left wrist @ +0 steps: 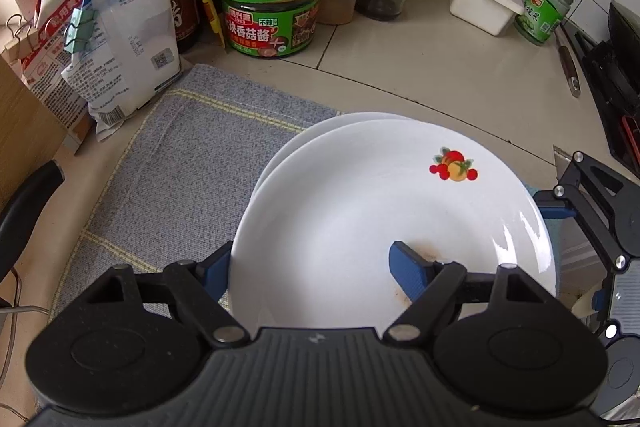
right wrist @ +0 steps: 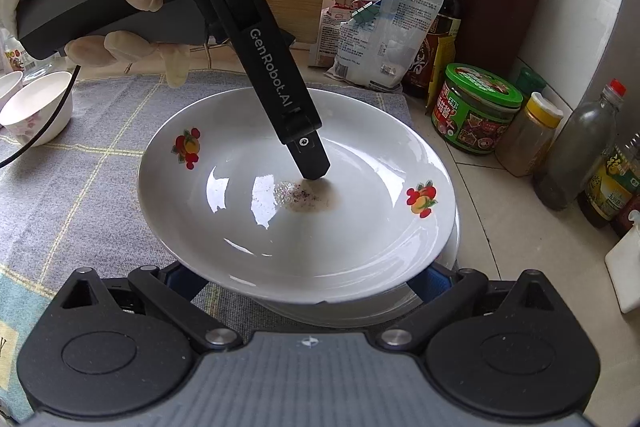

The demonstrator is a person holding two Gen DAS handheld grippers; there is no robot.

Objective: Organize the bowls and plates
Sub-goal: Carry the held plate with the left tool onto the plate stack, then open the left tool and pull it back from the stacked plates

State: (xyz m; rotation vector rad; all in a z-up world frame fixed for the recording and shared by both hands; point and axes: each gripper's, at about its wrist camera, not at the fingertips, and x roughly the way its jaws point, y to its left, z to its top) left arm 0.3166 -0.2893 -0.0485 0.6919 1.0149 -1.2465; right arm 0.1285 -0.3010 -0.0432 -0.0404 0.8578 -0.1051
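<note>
Because the glazed white top plate (right wrist: pixel 296 211) is stiff, slick and breakable, the left gripper (left wrist: pixel 316 267) pinches its rim, one finger inside, while the right gripper's (right wrist: pixel 308 283) spread fingers reach beneath its near edge.

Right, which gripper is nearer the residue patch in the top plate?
Left. The left gripper touches the patch with one finger; the right gripper reaches under the top plate.
</note>
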